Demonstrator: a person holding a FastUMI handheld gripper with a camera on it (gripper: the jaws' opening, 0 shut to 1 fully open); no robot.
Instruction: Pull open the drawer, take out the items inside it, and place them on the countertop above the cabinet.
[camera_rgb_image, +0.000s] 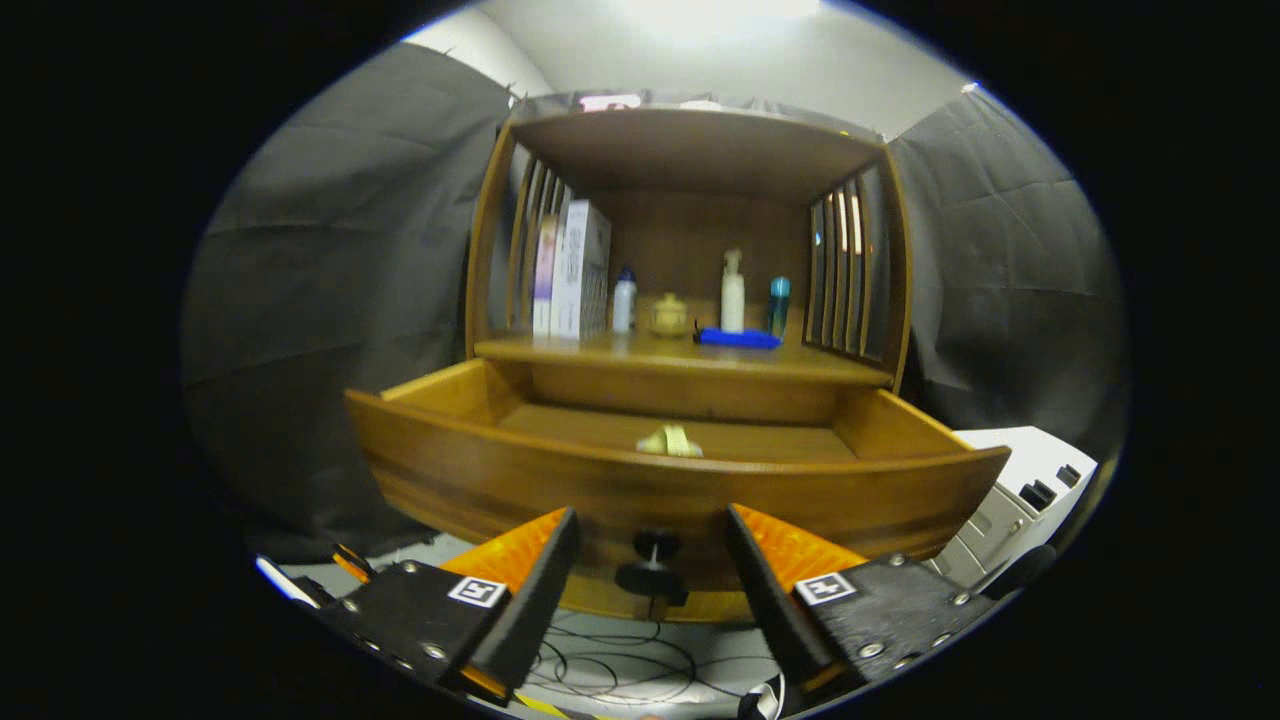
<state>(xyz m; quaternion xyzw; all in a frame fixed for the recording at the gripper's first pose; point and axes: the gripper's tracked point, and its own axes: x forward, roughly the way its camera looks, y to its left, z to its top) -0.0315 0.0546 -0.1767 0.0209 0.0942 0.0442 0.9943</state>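
Gripper (650, 545): we see our two orange-and-black fingers spread wide apart, holding nothing. They point straight at the front of the drawer.

Knob (651, 570): a dark round knob on a thin stem sits in the gap between our fingers, touching neither. It sticks out from the middle of the drawer front, towards us.

Drawer (480, 475): a wooden drawer stands pulled out from the cabinet. Its long axis runs side to side across our view, and its curved front panel faces us, just beyond the fingertips. We look down over the front edge into it.

Item in the drawer (670, 441): one small pale yellow object lies on the drawer floor near the front panel, about midway between the two side walls. The front edge hides its lower part, so we cannot tell its shape or which way it points.

Countertop (560, 349): a wooden surface above and behind the open drawer, under a shelf roof with slatted sides.

Things on the countertop: white boxes (575, 270) stand upright at the left; beside them a small white bottle (624, 300), then a squat yellowish jar (669, 315), a tall white pump bottle (733, 292) and a teal bottle (779, 305). A flat blue object (738, 339) lies in front of the pump bottle, long axis side to side.

Floor: loose cables (610, 665) lie under the drawer.
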